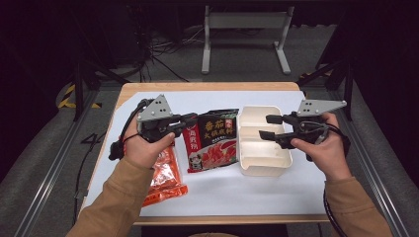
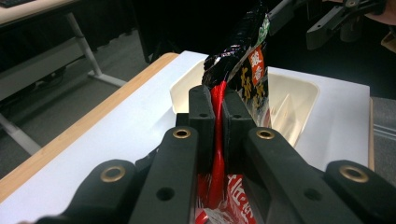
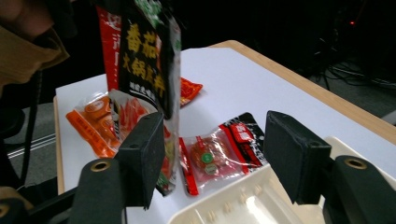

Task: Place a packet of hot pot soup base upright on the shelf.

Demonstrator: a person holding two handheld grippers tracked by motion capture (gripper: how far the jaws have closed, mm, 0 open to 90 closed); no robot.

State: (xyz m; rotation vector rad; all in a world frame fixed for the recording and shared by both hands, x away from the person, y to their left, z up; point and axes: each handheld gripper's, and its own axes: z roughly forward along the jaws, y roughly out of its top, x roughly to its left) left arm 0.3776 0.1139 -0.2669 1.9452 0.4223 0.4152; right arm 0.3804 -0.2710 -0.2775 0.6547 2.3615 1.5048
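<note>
Left gripper (image 1: pixel 190 120) pinches the floppy, crinkly sauce packet (image 1: pixel 213 140) at its 9 o'clock seam (slippery film); right gripper (image 1: pixel 268 126) hangs unclenched.

Black-and-red sauce packet (image 3: pixel 148 56): large yellow characters 番茄 and 火锅底料 legible in the right gripper view. Other print illegible.

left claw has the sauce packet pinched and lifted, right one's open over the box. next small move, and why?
Probably carry the sauce packet sideways over the white box before letting go. The left claw is shut on its edge, and it hangs upright beside the box, not above it. The right claw stands open with nothing between its pads, so it isn't needed.
</note>
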